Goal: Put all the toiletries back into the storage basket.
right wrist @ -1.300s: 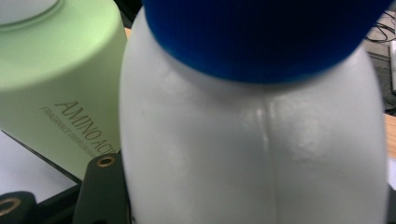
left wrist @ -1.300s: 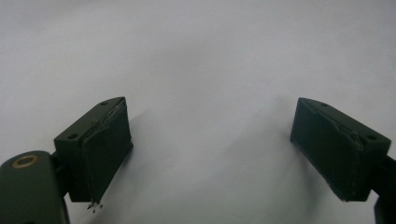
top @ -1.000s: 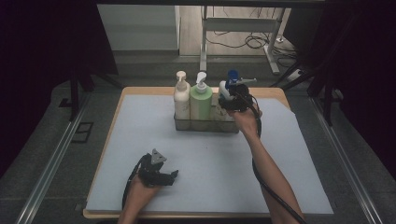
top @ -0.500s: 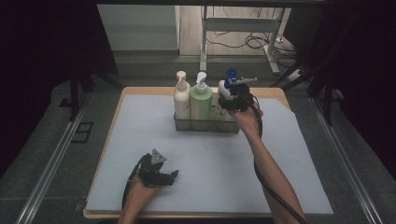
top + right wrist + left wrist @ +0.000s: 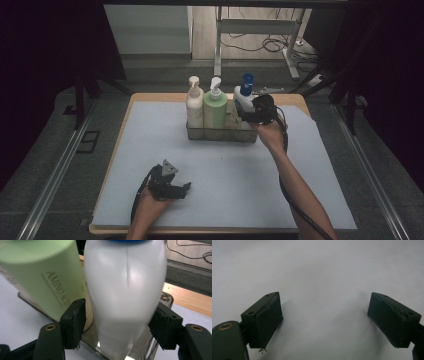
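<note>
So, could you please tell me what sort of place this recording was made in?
Probably a lab or workshop test bench, not a home: a wooden table under a pale mat, metal rails alongside, and loose cables on the floor behind.

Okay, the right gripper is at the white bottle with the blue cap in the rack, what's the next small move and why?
Probably draw the right gripper straight back. The white bottle stands in the rack beside the green bottle. The fingers have just been opening and now flank it with small gaps, so it looks released.
</note>
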Motion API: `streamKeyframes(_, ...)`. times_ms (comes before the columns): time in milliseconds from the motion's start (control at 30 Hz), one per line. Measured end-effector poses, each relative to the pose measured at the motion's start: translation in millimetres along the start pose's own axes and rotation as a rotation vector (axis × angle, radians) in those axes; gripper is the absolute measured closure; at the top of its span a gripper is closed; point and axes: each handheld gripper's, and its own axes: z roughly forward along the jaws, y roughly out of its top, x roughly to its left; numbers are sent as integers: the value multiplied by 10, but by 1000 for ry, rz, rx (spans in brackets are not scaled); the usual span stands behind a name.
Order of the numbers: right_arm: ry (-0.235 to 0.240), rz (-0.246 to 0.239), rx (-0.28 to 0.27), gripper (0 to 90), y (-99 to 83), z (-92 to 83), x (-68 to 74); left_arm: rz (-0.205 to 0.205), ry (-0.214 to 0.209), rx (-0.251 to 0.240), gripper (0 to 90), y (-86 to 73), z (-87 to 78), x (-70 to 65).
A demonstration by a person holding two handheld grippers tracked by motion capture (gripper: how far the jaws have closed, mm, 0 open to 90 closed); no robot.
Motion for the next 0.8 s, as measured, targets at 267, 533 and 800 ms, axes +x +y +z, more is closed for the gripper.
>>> streamKeyframes(267,63,1,-7,353,-117,-154,-57,0,1,0,121,0,-1,-1)
streamKeyframes(533,62,4,1,436,-243,-292,-152,0,0,0,121,0,0,0)
streamKeyframes(800,36,29,23,632,-324,-316,-325,0,1,1,121,0,0,0)
